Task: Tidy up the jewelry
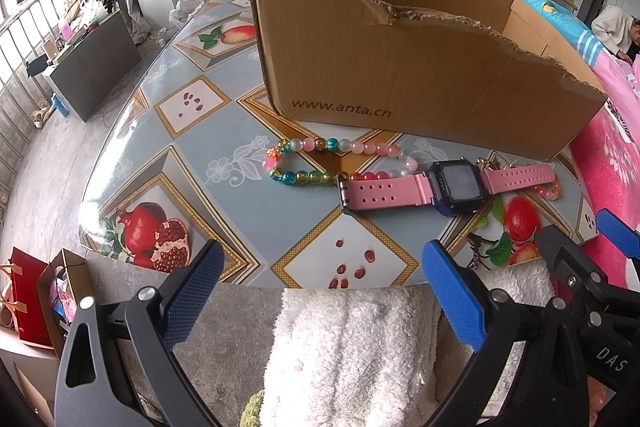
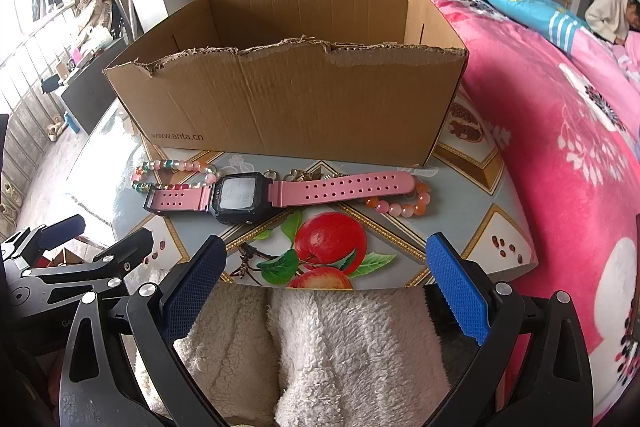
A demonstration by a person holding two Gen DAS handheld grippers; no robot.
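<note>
A pink-strapped digital watch (image 1: 452, 187) (image 2: 240, 193) lies flat on the table in front of a torn cardboard box (image 1: 400, 67) (image 2: 288, 107). A multicoloured bead bracelet (image 1: 320, 163) (image 2: 176, 167) lies at the watch's left end, partly under the strap. At the right end rests an orange bead bracelet (image 1: 548, 189) (image 2: 400, 205), and a small gold piece (image 2: 296, 173) peeks out behind the strap. My left gripper (image 1: 322, 255) hovers open at the near table edge, holding nothing. The right gripper (image 2: 326, 247) is open and empty beside it. The box floor is hidden.
The table (image 1: 256, 211) has a fruit-print cover and a rounded left edge. White fluffy fabric (image 2: 340, 347) lies below its near edge. A pink bedspread (image 2: 560, 107) borders the right side, with a person (image 2: 612, 15) far back. Bags (image 1: 36, 299) stand on the floor at left.
</note>
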